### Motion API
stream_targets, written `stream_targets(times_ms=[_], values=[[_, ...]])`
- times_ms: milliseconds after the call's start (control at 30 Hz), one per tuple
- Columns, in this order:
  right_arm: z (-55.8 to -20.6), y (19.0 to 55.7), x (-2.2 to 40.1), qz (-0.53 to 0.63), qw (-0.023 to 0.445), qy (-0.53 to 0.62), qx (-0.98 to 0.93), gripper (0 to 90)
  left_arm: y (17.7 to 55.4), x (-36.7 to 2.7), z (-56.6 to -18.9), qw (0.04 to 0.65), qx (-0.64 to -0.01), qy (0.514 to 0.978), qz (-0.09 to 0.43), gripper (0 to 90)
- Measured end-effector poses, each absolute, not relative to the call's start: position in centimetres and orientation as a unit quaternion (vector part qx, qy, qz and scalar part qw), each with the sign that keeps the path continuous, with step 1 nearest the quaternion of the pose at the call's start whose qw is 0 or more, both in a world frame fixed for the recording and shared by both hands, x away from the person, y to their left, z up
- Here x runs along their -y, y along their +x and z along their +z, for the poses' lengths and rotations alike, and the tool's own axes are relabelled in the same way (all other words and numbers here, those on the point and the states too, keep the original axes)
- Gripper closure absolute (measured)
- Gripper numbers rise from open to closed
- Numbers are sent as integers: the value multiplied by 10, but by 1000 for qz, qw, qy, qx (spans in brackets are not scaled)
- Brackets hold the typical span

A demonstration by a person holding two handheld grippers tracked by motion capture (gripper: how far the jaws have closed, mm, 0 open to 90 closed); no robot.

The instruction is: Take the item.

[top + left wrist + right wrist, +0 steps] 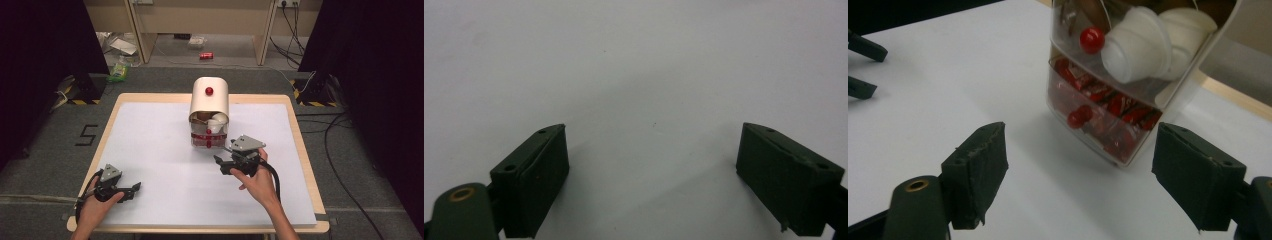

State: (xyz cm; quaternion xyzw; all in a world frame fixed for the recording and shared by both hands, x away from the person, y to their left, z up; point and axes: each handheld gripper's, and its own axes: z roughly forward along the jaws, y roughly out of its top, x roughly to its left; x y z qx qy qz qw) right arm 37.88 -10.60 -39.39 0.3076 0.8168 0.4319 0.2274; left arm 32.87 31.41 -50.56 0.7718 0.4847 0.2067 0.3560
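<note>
Hard to make out: contents of the cream, round-topped small drawer cabinet with clear plastic drawer fronts (209, 102) from the high view, where glare and small size blur the drawers. Clearer in the right gripper view: two clear drawers (1118, 90), stacked, each with one round red knob (1092, 40); white, ribbed, rounded capsules (1138, 45) in the upper, two countable, and red foil-wrapped packets (1113, 107) in the lower, too jumbled to count. Cabinet top cut off by the frame edge there. A third red knob (209, 91) on the cream lid, seen from above.

Right black two-jaw gripper (223, 165), in the right hand (257, 181): jaws spread wide, nothing between them, just in front of the cabinet's lower drawer, apart from it, above the white sheet covering the wooden table (165, 150). In its own view, the lower drawer's knob lies between the two jaw pads (975, 175), farther off.

Left black two-jaw gripper (134, 190), in the left hand (95, 207): well away from the cabinet, toward the near left corner of the sheet, jaws likewise wide apart and gripping nothing; bare white sheet between its pads (531, 180). Whether resting on the sheet or held just over it, cannot tell.

Beyond the table, on the grey floor, a red drink can (206, 56) lying on its side; other litter near it too small to name.
</note>
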Motion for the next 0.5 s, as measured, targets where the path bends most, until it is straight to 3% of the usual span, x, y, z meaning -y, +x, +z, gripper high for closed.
stream_targets(times_ms=[500], values=[[-368, 402, 82, 448, 248, 286, -810, 239, 329, -314, -506, 356, -485, 772, 207, 128]])
